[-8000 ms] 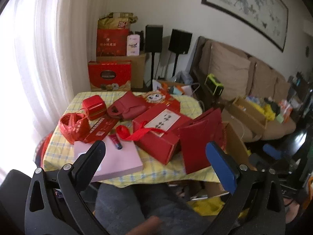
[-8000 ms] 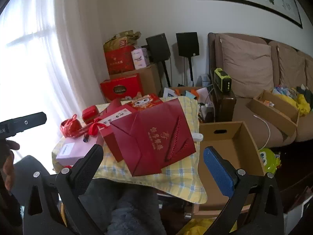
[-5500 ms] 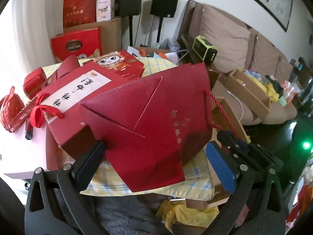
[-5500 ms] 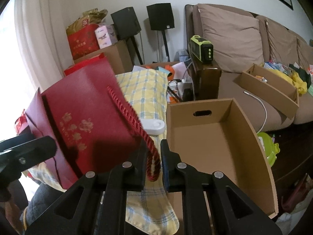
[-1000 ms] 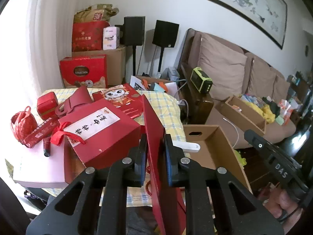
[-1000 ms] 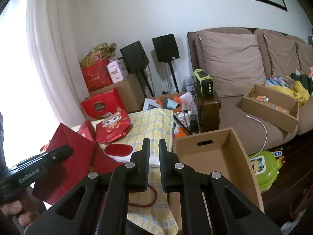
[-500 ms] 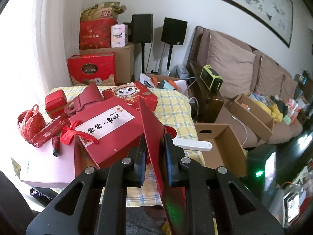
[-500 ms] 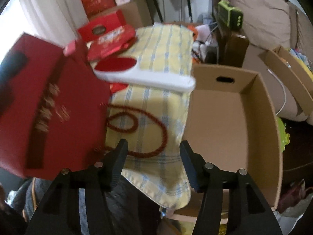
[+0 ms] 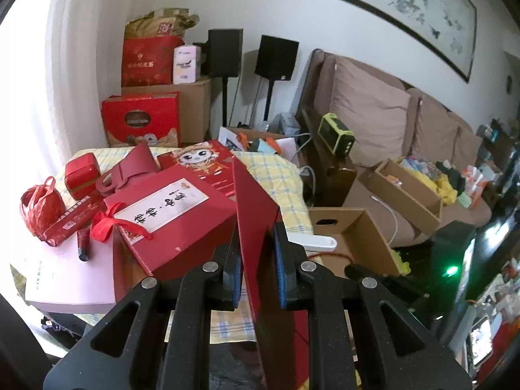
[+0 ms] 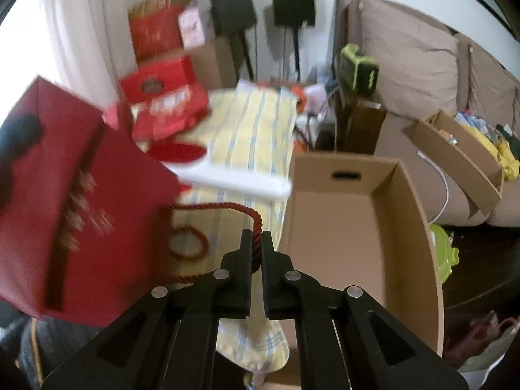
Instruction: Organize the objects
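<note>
A flat dark red paper bag point(image 9: 253, 201) stands on edge over the front of the table, and my left gripper point(image 9: 256, 237) is shut on its upper edge. In the right wrist view the same bag point(image 10: 65, 195) hangs blurred at the left, its gold print facing me. Its twisted red rope handle point(image 10: 227, 208) loops out to the right, and my right gripper point(image 10: 256, 243) is shut on that rope. An open, empty cardboard box point(image 10: 419, 214) sits on the floor just right of the table, also seen in the left wrist view point(image 9: 357, 227).
The yellow checked table point(image 9: 286, 175) carries a red gift box with a white label point(image 9: 169, 214), a pink flat box point(image 9: 65, 279), a white flat object point(image 9: 312, 243) and several small red items. A sofa point(image 9: 367, 120) with another cardboard tray point(image 9: 406, 185) stands behind.
My right gripper dropped toward the table edge, opened, then shut on the bag's rope handle. The left gripper kept its hold on the bag without moving.
</note>
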